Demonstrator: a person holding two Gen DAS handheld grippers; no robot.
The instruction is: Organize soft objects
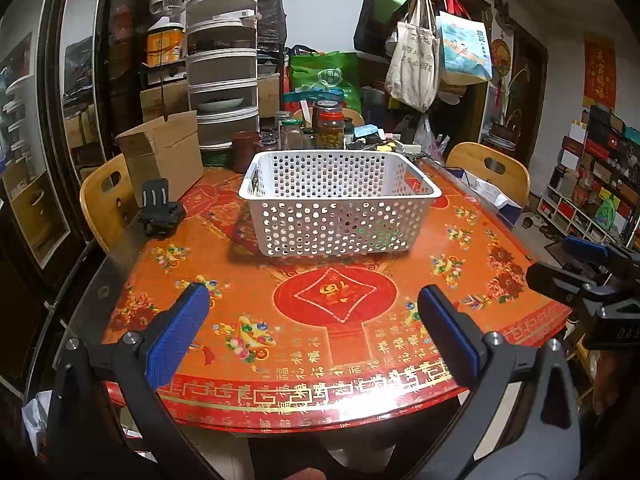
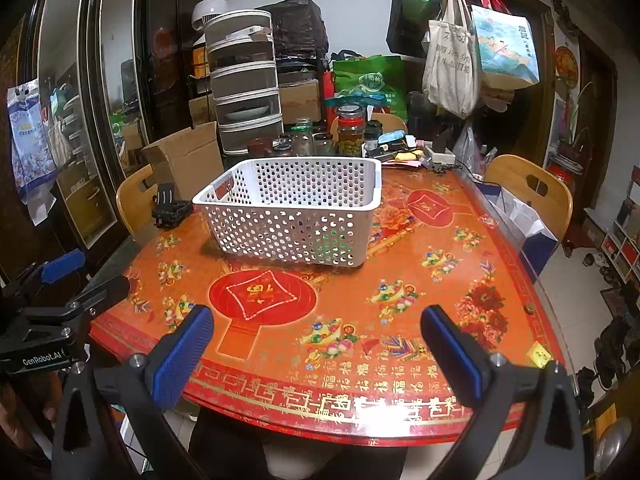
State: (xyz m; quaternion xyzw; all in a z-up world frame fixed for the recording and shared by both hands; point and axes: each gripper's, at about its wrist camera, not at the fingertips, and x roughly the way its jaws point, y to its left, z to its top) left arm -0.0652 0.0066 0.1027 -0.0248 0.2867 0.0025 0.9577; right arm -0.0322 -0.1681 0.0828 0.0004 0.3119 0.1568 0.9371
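A white perforated plastic basket (image 1: 340, 202) stands on the red patterned table (image 1: 336, 344), beyond both grippers; something green shows through its holes low at the right. It also shows in the right wrist view (image 2: 290, 216). My left gripper (image 1: 314, 320) is open and empty, held over the table's near edge. My right gripper (image 2: 318, 340) is open and empty, also over the near edge. The right gripper shows at the right edge of the left wrist view (image 1: 588, 268), and the left gripper at the left edge of the right wrist view (image 2: 60, 284). No loose soft object is visible.
A black camera mount (image 1: 160, 212) sits left of the basket. An open cardboard box (image 1: 164, 156), jars (image 1: 330, 128) and a stacked container tower (image 1: 222, 68) crowd the table's far side. Wooden chairs (image 1: 490, 170) stand at both sides. Bags (image 1: 414, 64) hang on a rack behind.
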